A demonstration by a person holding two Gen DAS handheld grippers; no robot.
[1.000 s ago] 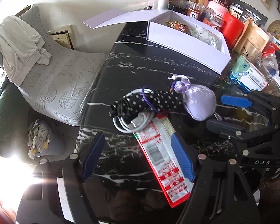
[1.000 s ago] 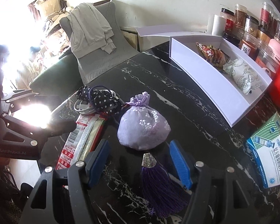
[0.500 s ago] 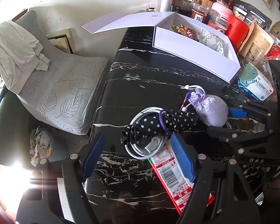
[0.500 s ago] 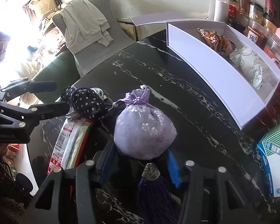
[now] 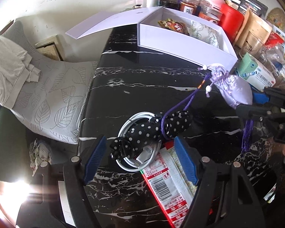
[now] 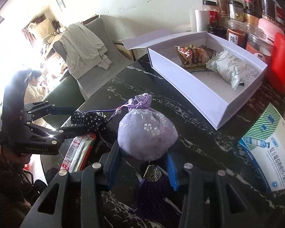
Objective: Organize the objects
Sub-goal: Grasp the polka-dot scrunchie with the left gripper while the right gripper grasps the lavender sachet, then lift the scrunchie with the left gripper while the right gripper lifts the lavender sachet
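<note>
My right gripper point(image 6: 142, 163) is shut on a lilac drawstring pouch point(image 6: 146, 131) and holds it above the black marble table point(image 5: 142, 79); its purple tassel point(image 6: 152, 195) hangs below. The pouch also shows in the left wrist view point(image 5: 233, 91), its purple cord caught around a black polka-dot fabric bundle point(image 5: 152, 133). My left gripper point(image 5: 140, 159) is open, its fingers on either side of that bundle, a coiled white cable point(image 5: 134, 161) and a red snack packet point(image 5: 169, 188). An open white box point(image 6: 205, 70) holds a brown snack bag point(image 6: 193, 55) and a patterned white pouch point(image 6: 231, 68).
Jars and a red canister point(image 5: 231, 22) crowd the table's far edge behind the box. A green-and-blue medicine carton point(image 6: 269, 148) lies on the right. A grey leaf-pattern chair point(image 5: 47, 87) with clothing draped over it stands left of the table.
My right gripper has lifted the lilac pouch off the table and carried it toward the box, pulling its cord taut against the polka-dot bundle. My left gripper has drawn back slightly.
</note>
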